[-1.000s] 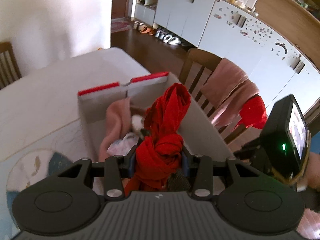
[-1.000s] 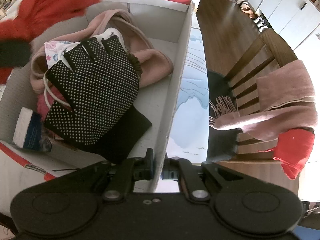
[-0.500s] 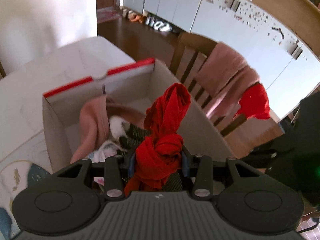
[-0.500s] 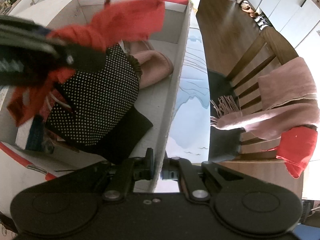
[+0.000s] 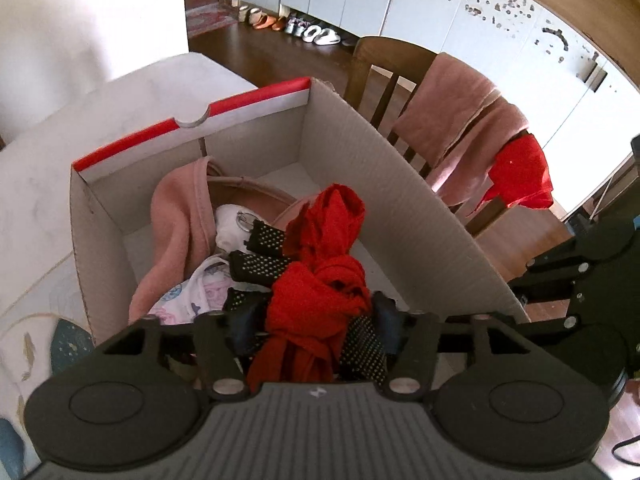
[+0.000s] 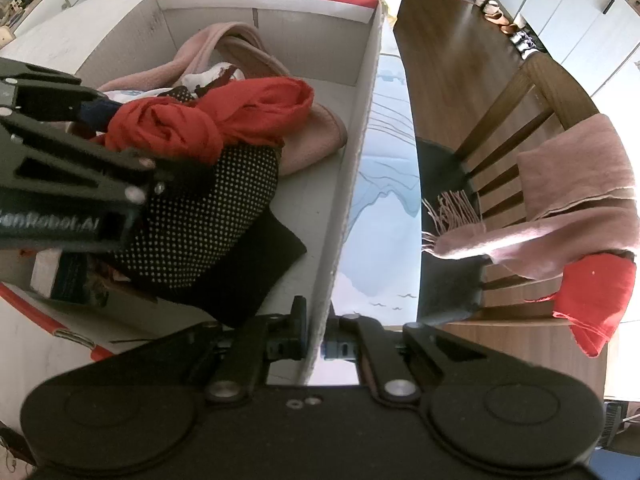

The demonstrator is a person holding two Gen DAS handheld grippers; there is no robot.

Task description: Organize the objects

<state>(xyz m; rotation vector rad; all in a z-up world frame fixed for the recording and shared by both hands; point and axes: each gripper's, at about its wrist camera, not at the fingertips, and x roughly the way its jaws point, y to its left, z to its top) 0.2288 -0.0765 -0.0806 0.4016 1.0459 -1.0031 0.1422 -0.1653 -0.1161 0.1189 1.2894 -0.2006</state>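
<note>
The red cloth lies low in the box, center frame, on a dotted black glove and pink cloth; placing looks nearly done, only withdrawal left. The left gripper has just been opening, the cloth between its loosened jaws. The right gripper is clamped narrow on the box's wall, lower center.

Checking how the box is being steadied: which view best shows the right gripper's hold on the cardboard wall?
The right wrist view: the right gripper jaws pinch the cardboard box wall edge-on. The left wrist view shows only its linkage, beyond the wall.
</note>
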